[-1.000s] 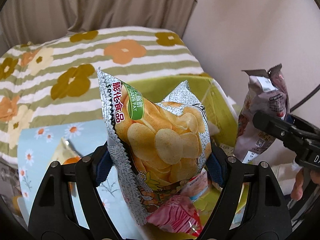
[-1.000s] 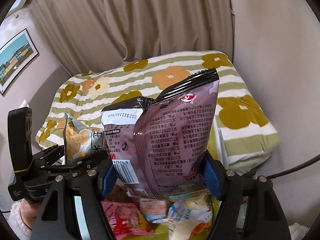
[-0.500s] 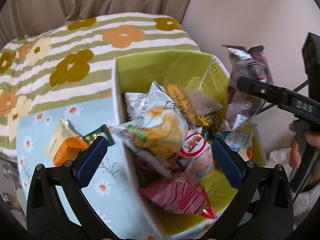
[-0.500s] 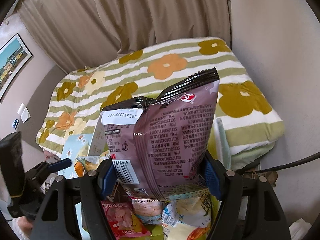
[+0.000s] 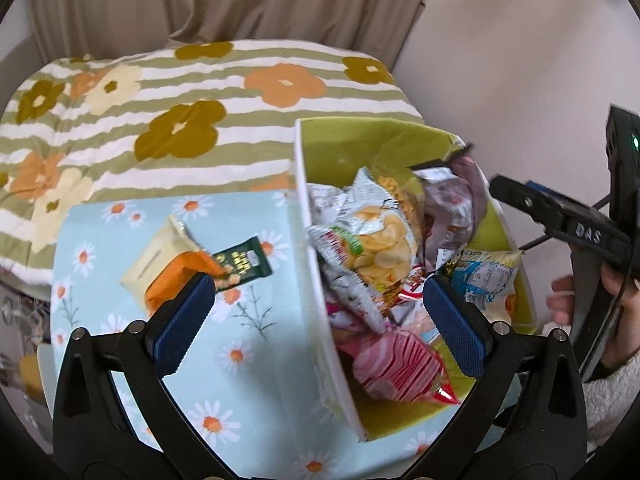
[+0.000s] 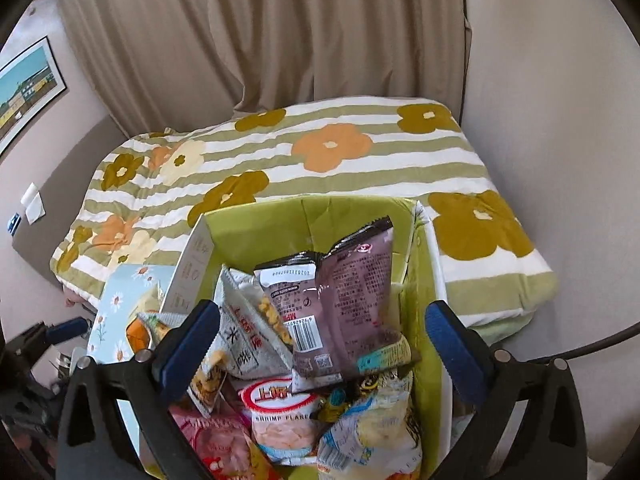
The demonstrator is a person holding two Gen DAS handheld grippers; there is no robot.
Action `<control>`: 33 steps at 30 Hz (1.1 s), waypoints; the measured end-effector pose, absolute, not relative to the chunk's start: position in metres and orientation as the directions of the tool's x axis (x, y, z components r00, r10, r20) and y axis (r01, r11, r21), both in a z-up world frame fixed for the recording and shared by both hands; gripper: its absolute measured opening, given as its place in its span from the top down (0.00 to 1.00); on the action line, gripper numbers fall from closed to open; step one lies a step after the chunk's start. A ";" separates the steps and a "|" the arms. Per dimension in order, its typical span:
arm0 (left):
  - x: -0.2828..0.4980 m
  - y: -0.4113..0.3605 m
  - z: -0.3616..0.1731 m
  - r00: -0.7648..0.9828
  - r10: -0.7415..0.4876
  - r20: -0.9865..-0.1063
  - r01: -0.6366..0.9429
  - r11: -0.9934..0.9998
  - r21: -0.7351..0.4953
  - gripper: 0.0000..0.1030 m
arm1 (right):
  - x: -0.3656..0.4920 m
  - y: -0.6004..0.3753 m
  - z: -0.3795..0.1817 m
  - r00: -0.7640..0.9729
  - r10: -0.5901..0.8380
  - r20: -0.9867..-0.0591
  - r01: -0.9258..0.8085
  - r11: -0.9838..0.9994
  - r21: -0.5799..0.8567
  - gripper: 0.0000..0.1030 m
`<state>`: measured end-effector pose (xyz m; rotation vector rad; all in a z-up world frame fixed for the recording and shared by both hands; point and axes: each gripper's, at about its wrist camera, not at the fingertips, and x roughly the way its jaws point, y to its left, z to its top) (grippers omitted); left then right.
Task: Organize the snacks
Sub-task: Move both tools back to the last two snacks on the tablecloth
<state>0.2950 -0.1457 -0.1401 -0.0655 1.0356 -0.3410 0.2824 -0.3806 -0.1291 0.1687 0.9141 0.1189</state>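
A green-lined box [image 5: 308, 216] [image 6: 352, 212] holds several snack bags. The silver chip bag [image 5: 368, 248] lies on top of the pile in it. The purple bag [image 6: 352, 280] [image 5: 452, 196] stands loose among the others in the box. My left gripper [image 5: 316, 316] is open and empty above the box's left wall. My right gripper [image 6: 320, 344] is open and empty above the pile; it also shows at the right of the left wrist view [image 5: 560, 224]. An orange and cream packet [image 5: 168, 268] and a dark green packet [image 5: 240, 264] lie on the blue daisy cloth [image 5: 224, 360].
A bed with a striped flower quilt [image 5: 200, 92] [image 6: 320, 160] lies behind the box. Beige curtains [image 6: 280, 32] hang at the back and a wall stands to the right. A picture [image 6: 28, 84] hangs on the left wall.
My left gripper opened and let the chip bag drop into the box. My right gripper then opened and released the purple bag, which now rests in the box.
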 end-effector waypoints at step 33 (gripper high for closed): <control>0.306 0.002 -0.162 0.421 -0.286 -0.861 0.390 0.914 -0.112 0.00 | 0.256 -0.200 -0.110 0.660 0.236 -0.713 -0.112 0.970 0.217 0.01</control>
